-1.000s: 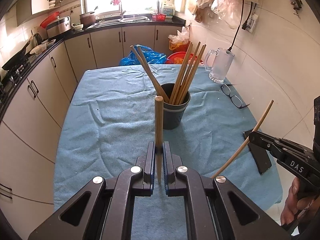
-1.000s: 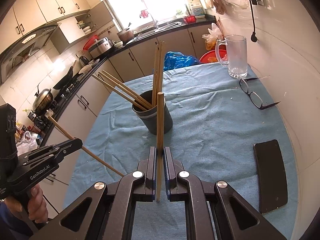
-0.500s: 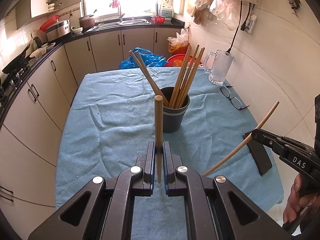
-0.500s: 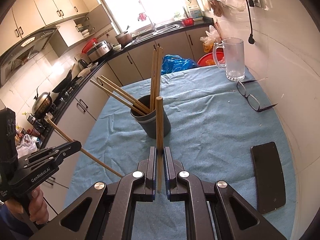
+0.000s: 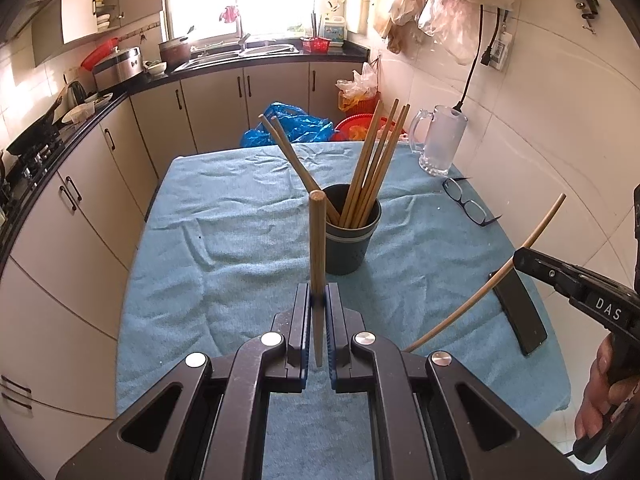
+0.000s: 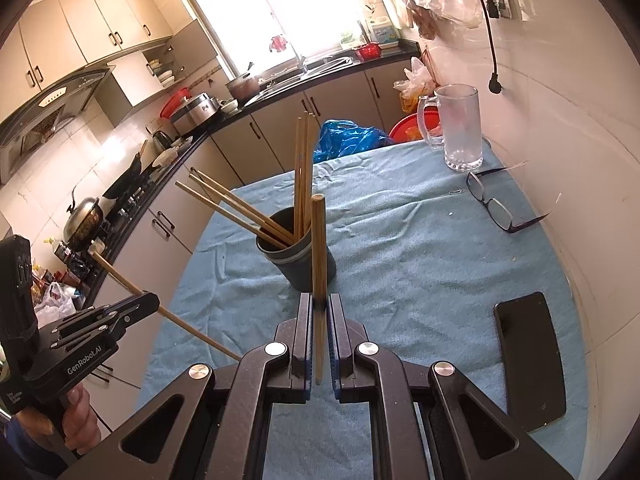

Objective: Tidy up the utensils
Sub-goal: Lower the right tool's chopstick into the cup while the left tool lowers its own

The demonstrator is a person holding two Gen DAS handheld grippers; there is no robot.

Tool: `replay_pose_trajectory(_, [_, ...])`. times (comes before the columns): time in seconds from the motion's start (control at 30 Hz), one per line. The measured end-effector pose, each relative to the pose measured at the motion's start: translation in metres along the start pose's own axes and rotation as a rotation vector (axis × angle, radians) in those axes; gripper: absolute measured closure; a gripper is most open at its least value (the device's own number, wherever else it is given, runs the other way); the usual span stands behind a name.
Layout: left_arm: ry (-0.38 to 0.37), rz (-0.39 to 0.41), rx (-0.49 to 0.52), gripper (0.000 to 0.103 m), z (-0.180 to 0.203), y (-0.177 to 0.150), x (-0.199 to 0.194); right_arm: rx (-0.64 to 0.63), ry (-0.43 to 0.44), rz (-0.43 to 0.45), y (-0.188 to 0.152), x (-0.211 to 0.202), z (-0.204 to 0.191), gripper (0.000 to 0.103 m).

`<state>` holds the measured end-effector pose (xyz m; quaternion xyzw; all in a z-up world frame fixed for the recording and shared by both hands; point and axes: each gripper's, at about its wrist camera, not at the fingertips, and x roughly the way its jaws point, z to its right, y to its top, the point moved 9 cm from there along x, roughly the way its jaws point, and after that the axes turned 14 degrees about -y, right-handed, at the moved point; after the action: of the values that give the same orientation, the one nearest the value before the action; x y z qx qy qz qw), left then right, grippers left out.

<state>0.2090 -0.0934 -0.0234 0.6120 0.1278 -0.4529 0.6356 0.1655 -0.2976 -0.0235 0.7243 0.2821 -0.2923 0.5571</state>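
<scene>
We've got most chopsticks in the cup (image 5: 350, 236) on the table (image 5: 224, 240) already, just two left, one clamped in the left gripper (image 5: 318, 304) and one in the right gripper (image 6: 319, 312), both hovering near it.

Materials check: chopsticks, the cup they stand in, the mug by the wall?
Chopsticks: look like wood or bamboo, tan, matte, faint grain on the one nearest the left wrist camera.
Cup: dark grey, smooth, dull sheen with a lighter band; probably plastic, can't rule out ceramic.
Mug: clear glass, see-through, thick base and handle.
</scene>
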Motion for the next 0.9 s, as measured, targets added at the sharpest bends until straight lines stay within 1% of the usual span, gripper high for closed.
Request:
replay_pose_trajectory(0.27, [-0.005,0.012,0.002,0.097,0.0,0.008,-0.003,0.013,0.009,0.012,0.009,-0.005,0.002,0.095])
replay_pose_trajectory(0.4, [-0.005,0.032,-0.007,0.096,-0.006,0.02,-0.01,0.021,0.012,0.014,0.015,-0.006,0.002,0.095])
replay_pose_trajectory(0.57, [-0.026,0.069,-0.038,0.097,-0.016,0.046,-0.022,0.039,0.033,0.029,0.034,-0.01,0.0,0.095])
replay_pose_trajectory(0.73, [-0.042,0.105,-0.048,0.097,-0.019,0.076,-0.031,0.057,0.06,0.047,0.062,-0.013,-0.005,0.095])
replay_pose_trajectory(0.9, [-0.068,0.145,-0.068,0.097,-0.019,0.11,-0.035,0.028,0.063,0.092,0.093,-0.02,-0.019,0.095])
